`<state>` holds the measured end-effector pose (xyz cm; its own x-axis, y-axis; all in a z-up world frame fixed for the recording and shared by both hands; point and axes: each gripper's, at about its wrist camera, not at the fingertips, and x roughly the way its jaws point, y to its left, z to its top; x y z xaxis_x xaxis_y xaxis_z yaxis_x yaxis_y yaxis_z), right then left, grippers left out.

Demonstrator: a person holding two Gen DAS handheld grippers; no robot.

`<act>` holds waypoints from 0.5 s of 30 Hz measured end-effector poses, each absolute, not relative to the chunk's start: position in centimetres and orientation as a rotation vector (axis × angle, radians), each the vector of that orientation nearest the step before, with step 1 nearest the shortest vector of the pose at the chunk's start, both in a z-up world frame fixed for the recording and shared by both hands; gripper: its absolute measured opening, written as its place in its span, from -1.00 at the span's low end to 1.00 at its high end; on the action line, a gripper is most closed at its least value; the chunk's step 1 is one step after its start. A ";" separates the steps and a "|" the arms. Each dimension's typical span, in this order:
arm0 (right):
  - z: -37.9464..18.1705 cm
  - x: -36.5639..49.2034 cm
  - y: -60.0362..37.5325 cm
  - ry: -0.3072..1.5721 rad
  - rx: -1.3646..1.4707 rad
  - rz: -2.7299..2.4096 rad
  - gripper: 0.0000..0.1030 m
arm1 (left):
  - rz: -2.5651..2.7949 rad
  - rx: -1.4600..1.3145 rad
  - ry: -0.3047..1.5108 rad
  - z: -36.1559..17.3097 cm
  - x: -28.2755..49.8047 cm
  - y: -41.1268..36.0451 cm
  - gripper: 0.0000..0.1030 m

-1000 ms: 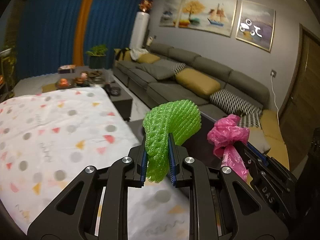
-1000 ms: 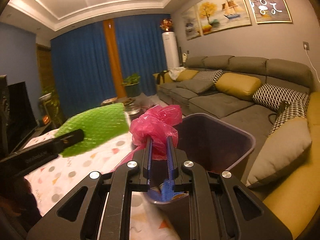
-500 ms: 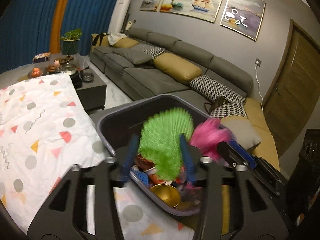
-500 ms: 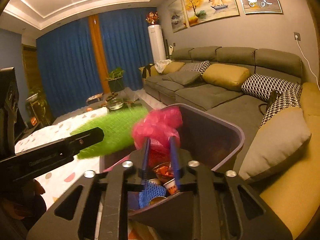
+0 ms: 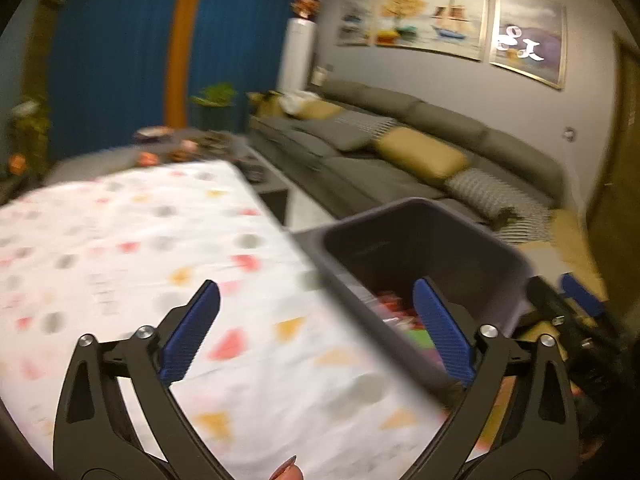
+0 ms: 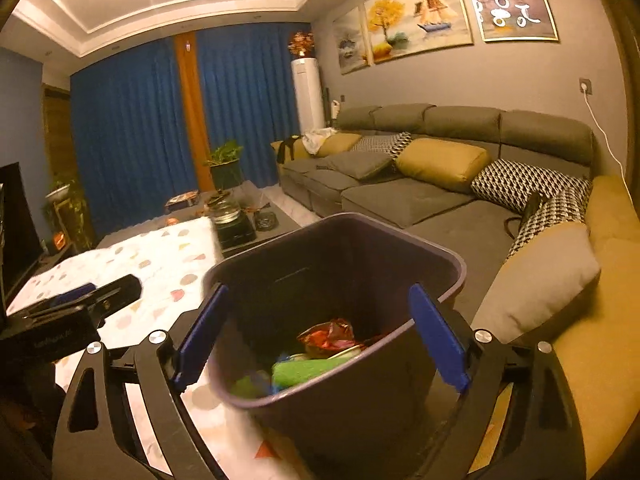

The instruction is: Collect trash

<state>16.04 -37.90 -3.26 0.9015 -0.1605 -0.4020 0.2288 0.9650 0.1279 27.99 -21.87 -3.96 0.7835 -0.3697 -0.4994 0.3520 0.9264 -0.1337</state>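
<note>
A dark grey trash bin [image 6: 456, 270] stands beside the table and holds the green foam net [image 6: 308, 370], red wrappers [image 6: 332, 336] and other trash. My right gripper [image 6: 316, 334] is open and empty right above the bin's near rim. My left gripper [image 5: 316, 330] is open and empty above the table's edge, with the bin [image 5: 516, 264] to its right. The pink bag is not visible. The left gripper [image 6: 76, 300] shows at the left of the right wrist view, and the right gripper [image 5: 580, 292] at the right of the left wrist view.
The table [image 5: 120, 240] has a white cloth with coloured dots and triangles. A grey sofa [image 6: 440, 196] with yellow and patterned cushions runs behind the bin. A low coffee table [image 6: 240, 216] with a kettle and dishes stands beyond the table.
Both grippers opened and let go: the green foam net and the pink bag dropped into the bin. The left gripper swung back left over the table.
</note>
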 end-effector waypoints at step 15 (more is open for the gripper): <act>-1.4 8.5 -30.9 0.381 0.125 -0.193 0.89 | -0.129 -0.022 0.465 -1.5 15.6 -10.3 0.89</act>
<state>8.53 -30.95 -1.44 0.9104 -0.1628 -0.3804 0.2098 0.9740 0.0851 15.56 -10.34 -1.54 0.8857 -0.1288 -0.4460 0.1185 0.9916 -0.0509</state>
